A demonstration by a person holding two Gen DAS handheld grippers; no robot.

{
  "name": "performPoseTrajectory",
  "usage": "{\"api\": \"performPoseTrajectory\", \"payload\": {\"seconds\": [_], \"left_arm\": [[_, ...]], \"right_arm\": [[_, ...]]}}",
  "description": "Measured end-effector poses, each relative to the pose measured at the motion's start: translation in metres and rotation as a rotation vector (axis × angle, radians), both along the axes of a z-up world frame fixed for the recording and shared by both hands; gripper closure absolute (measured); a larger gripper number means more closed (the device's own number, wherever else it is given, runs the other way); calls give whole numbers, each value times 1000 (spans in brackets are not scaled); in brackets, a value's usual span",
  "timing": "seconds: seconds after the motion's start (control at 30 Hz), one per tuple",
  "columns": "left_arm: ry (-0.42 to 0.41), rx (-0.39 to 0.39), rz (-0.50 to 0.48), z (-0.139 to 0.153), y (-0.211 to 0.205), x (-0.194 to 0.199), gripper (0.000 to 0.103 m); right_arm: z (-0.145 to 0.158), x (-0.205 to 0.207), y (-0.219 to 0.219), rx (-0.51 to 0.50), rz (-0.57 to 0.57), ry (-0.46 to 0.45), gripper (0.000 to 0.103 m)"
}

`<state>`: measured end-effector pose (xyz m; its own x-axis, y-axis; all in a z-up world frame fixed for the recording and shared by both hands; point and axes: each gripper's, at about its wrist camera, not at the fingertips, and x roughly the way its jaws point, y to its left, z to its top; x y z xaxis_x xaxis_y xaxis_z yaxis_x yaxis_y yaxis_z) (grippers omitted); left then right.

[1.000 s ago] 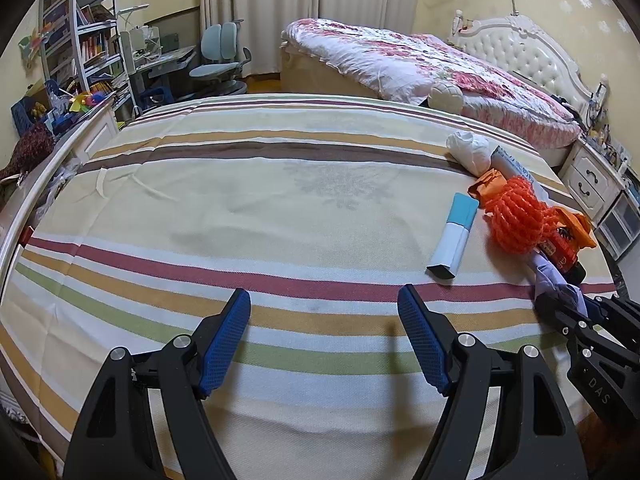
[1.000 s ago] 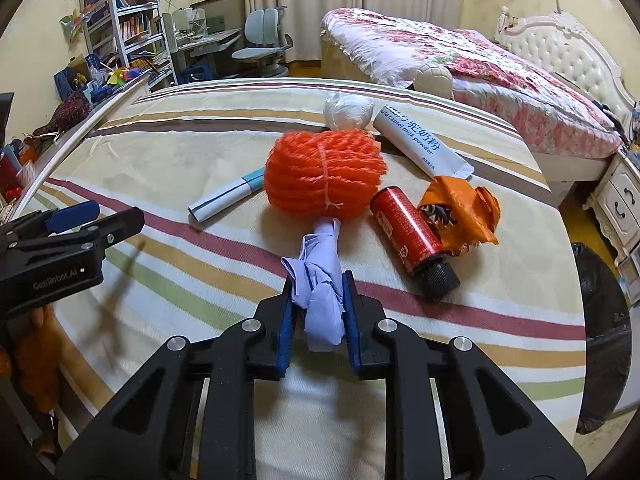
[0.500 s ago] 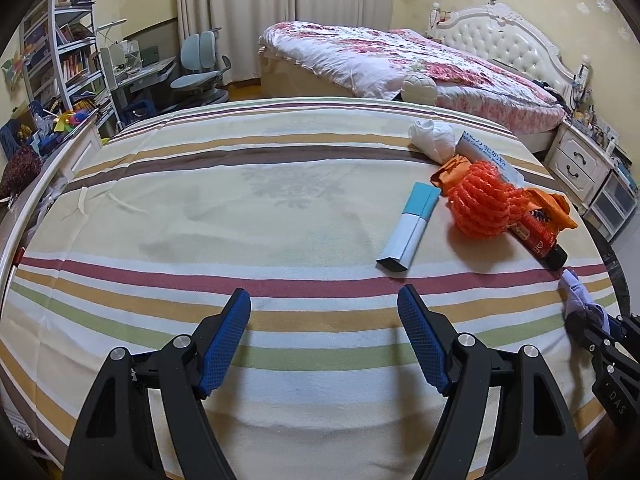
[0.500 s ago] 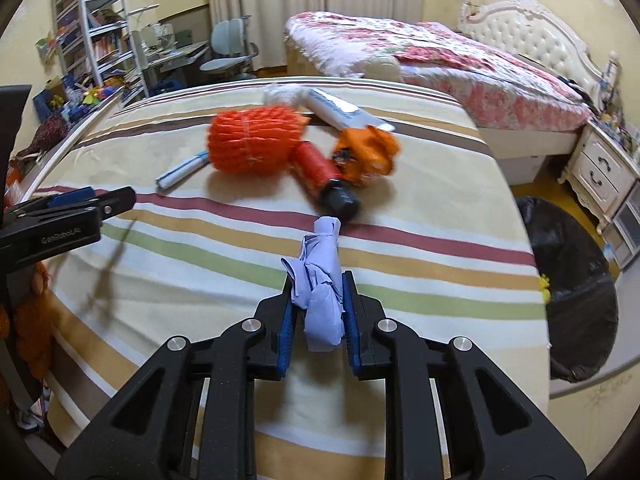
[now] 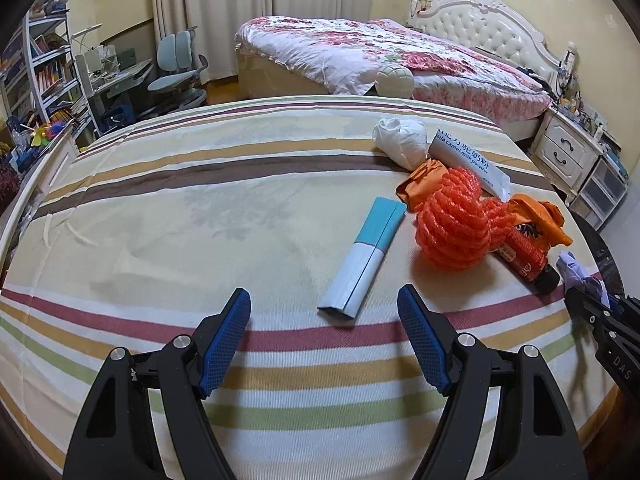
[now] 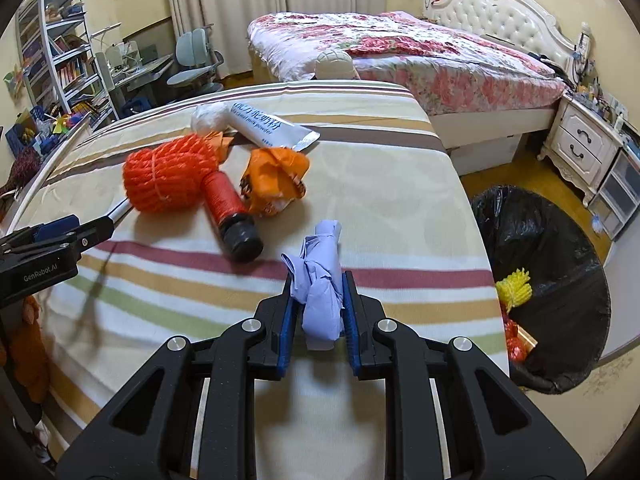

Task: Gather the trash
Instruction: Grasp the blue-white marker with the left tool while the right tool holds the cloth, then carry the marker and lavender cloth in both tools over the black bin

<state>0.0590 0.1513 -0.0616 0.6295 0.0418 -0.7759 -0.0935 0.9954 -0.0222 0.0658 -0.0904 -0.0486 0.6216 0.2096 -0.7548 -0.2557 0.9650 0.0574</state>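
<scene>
My right gripper is shut on a crumpled pale blue glove and holds it above the striped bedsheet, near its right edge. A black-lined trash bin stands on the floor to the right, with yellow and red trash inside. My left gripper is open and empty, just short of a blue-and-white box. Right of the box lie an orange net, a red bottle, orange wrappers, a white tube and a white wad.
A second bed with a floral quilt stands behind. White nightstands are at the far right. A desk, chair and bookshelf fill the back left.
My right gripper has swung right with the glove, and the trash bin has come further into its view. My left gripper has moved closer to the blue-and-white box.
</scene>
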Motion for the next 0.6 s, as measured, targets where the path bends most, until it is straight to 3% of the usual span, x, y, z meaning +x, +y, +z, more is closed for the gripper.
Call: {"api": "performPoseTrajectory", "payload": {"seconds": [0.17, 0.37, 0.53, 0.6], "left_arm": [[15, 12, -23, -2, -2, 18, 36], [21, 28, -70, -6, -8, 21, 58], [4, 48, -81, -5, -11, 16, 85], [-2, 33, -79, -5, -8, 13, 87]], "right_arm": [[0, 13, -2, 12, -4, 9, 82], [0, 19, -2, 20, -7, 11, 82], [0, 19, -2, 19, -8, 11, 82], [1, 18, -2, 19, -14, 7, 82]]}}
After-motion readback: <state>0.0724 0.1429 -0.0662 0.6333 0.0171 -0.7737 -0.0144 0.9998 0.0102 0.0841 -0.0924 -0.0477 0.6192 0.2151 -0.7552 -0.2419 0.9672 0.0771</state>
